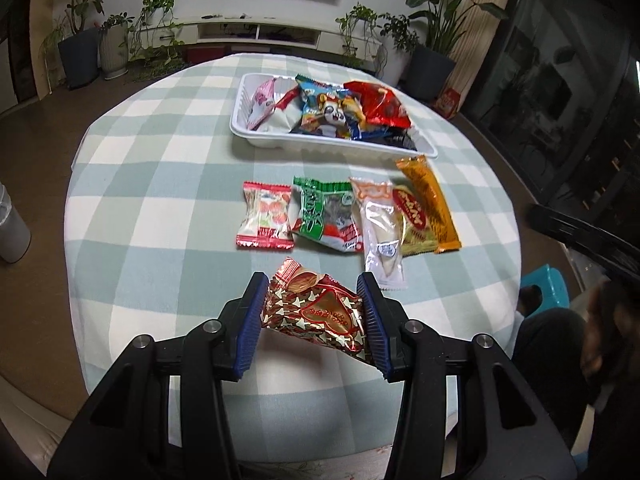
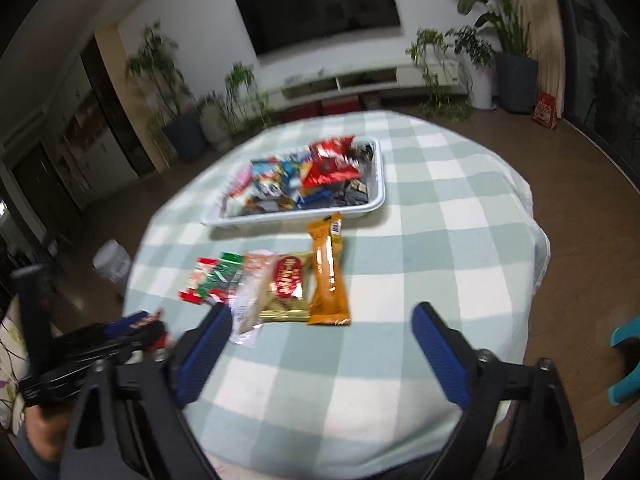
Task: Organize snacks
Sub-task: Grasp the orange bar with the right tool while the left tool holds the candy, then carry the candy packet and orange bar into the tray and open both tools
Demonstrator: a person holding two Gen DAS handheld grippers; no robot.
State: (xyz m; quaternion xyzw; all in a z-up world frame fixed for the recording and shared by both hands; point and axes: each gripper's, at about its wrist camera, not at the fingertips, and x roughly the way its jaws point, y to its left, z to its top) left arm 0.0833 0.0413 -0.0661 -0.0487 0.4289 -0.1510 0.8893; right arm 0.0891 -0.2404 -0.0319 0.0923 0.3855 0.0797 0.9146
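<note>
A red-and-gold foil snack packet with stars hangs just above the checked tablecloth, and my left gripper is shut on it by its two ends. Beyond it a row of snacks lies on the cloth: a red-white candy packet, a green packet, a clear white packet, a gold-red packet and an orange bar. Behind them a white tray holds several snacks. My right gripper is open and empty, just short of the orange bar. The left gripper shows low on the left.
The round table has its edges close on every side. A teal stool stands to the right and a white bin to the left, both on the floor. Potted plants and a low TV cabinet line the far wall.
</note>
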